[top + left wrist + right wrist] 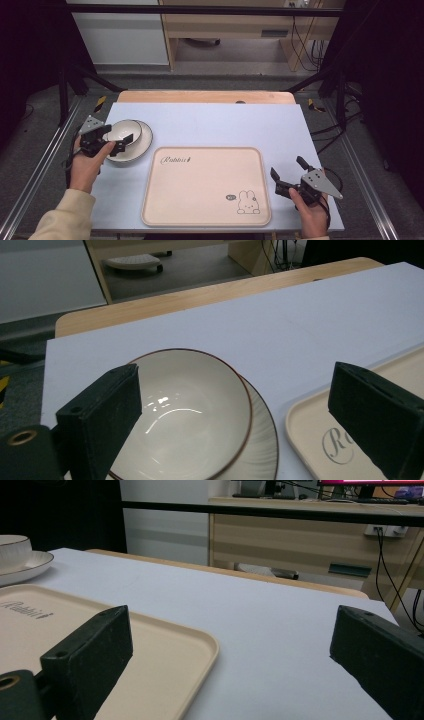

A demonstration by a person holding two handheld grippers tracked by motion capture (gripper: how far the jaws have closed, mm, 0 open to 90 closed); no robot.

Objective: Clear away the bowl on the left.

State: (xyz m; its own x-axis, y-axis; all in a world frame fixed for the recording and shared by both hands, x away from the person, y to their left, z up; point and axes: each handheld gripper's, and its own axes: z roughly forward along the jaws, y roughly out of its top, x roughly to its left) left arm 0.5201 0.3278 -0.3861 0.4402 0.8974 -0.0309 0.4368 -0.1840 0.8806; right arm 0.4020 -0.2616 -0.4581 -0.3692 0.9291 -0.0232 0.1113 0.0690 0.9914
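Observation:
A cream bowl [123,131] with a thin brown rim rests on a matching plate [142,142] at the table's left. My left gripper [116,138] hovers open at the bowl's near left side, one jaw over the bowl and the other over the plate. In the left gripper view the bowl [190,410] and plate [262,440] lie between and beyond the spread jaws. A beige tray [206,186] with a rabbit drawing lies at the front centre. My right gripper [287,171] stands open just right of the tray, holding nothing; the tray [165,645] edge shows between its jaws.
A pale blue mat [220,122] covers the wooden table [205,96]. Black frame posts stand at both sides. A wooden desk [320,535] with cables sits beyond the far edge. Bare mat stretches behind and right of the tray.

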